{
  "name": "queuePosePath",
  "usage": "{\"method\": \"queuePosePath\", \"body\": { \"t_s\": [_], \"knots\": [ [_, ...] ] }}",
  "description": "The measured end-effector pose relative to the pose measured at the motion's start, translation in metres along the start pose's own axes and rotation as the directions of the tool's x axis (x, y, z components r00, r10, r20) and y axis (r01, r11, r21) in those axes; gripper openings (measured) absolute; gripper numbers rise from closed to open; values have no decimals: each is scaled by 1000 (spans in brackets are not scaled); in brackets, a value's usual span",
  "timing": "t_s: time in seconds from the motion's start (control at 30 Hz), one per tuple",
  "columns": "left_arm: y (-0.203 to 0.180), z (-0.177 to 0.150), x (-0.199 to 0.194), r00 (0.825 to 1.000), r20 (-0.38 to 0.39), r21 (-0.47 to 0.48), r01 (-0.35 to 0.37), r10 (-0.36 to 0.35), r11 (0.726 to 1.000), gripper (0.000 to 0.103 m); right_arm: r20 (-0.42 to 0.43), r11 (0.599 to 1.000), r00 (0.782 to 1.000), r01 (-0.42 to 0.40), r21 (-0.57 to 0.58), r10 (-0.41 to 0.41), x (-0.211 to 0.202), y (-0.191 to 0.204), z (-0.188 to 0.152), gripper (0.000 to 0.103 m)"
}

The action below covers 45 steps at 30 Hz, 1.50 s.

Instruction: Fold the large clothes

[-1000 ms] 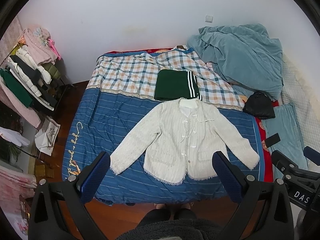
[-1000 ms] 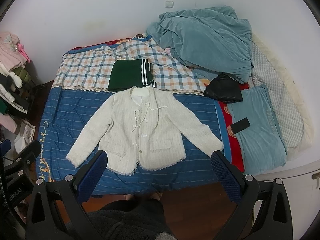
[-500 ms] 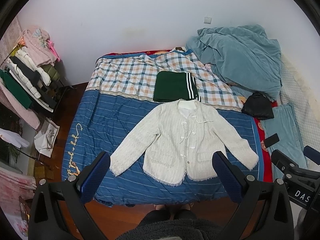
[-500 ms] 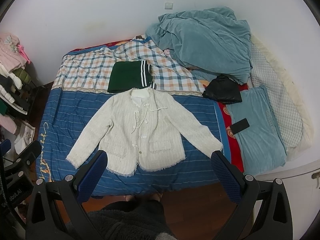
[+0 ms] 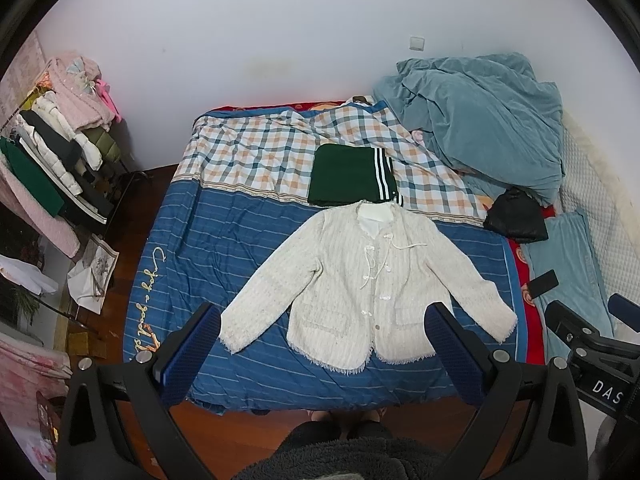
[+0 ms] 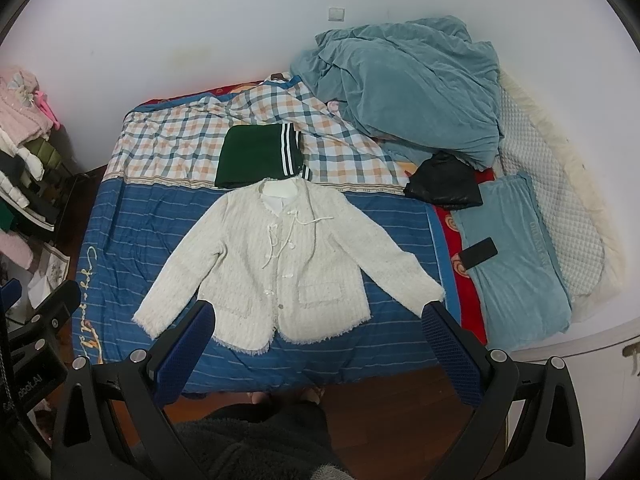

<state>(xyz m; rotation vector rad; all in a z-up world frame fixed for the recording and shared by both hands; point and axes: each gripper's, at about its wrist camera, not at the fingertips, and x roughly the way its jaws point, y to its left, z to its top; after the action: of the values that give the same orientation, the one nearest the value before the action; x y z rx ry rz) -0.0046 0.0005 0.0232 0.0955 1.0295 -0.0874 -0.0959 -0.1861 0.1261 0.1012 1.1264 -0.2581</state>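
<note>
Cream jacket (image 5: 372, 280) spread flat on the bed (image 5: 208, 240), both tools held above it.

The jacket lies face up on the blue striped cover, sleeves out to both sides, its collar touching a folded green garment (image 5: 348, 176). The left hand-held gripper (image 5: 324, 344) and the right hand-held gripper (image 6: 320, 344) both stand wide apart, empty, clear of the cloth. A teal blanket (image 6: 404, 92) is heaped at the far right.

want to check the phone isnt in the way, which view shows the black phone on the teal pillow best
The right wrist view: the black phone lies clear and whole on the teal pillow. The left wrist view shows it smaller, near the edge.
</note>
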Motion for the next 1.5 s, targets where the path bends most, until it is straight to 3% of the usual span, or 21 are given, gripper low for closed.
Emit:
{"method": "queuePosePath", "body": {
  "t_s": [0.17, 0.33, 0.53, 0.6, 0.67, 0.8, 1.03, 1.1, 1.17, 1.2, 1.27, 1.33, 1.4, 1.43, 1.47, 1.5],
  "knots": [
    [2, 4, 4, 1000, 8, 2, -5, 5, 1000, 103, -1, 1000, 1000, 2, 12, -2, -1, 1, 4, 103],
    [13, 17, 39, 991, 80, 12, -110, 108, 994, 103, 1, 997, 1000, -10, 73, 10, 24, 3, 1, 103],
    [23, 21, 129, 978, 83, 24, -195, 193, 980, 103, -39, 952, 998, -39, 303, 53, 117, -37, -12, 101],
    [21, 19, 166, 973, 48, 33, -228, 227, 973, 103, -49, 910, 998, -20, 415, 45, 160, -66, -24, 88],
    [14, 15, 208, 970, 3, 38, -244, 244, 969, 103, -91, 849, 994, -2, 528, 59, 211, -101, -44, 75],
    [0, 1, 278, 955, -67, 53, -286, 289, 957, 103, -132, 702, 982, 0, 713, 134, 308, -165, -98, 75],
    [-39, -37, 412, 905, -244, 50, -348, 349, 936, 103, -102, 373, 953, -12, 928, 285, 497, -262, -188, 75],
    [-50, -48, 443, 886, -287, 61, -362, 363, 930, 103, -63, 268, 952, -21, 963, 301, 549, -282, -210, 75],
    [-61, -58, 479, 865, -341, 67, -370, 370, 927, 103, -13, 136, 950, -31, 990, 312, 595, -305, -232, 75],
    [-66, -60, 490, 858, -354, 67, -374, 373, 925, 103, 42, 27, 951, -53, 998, 308, 617, -317, -248, 75],
    [-74, -63, 514, 844, -372, 68, -391, 387, 918, 103, 99, -68, 960, -84, 994, 262, 637, -333, -262, 75],
    [-83, -62, 531, 837, -376, 65, -405, 398, 912, 103, 117, -117, 975, -96, 989, 191, 657, -350, -269, 75],
    [-92, -57, 542, 834, -371, 61, -416, 407, 907, 103, 93, -133, 985, -73, 988, 144, 666, -358, -268, 53],
    [-97, -55, 550, 838, -366, 56, -415, 406, 908, 103, 71, -129, 989, -54, 990, 131, 666, -359, -264, 28],
    [-100, -53, 554, 840, -360, 54, -416, 406, 908, 103, 55, -110, 993, -43, 993, 109, 665, -360, -260, 11],
    [-104, -51, 558, 840, -353, 54, -420, 411, 906, 103, 51, -88, 995, -43, 995, 83, 660, -361, -255, 11]
  ]
}}
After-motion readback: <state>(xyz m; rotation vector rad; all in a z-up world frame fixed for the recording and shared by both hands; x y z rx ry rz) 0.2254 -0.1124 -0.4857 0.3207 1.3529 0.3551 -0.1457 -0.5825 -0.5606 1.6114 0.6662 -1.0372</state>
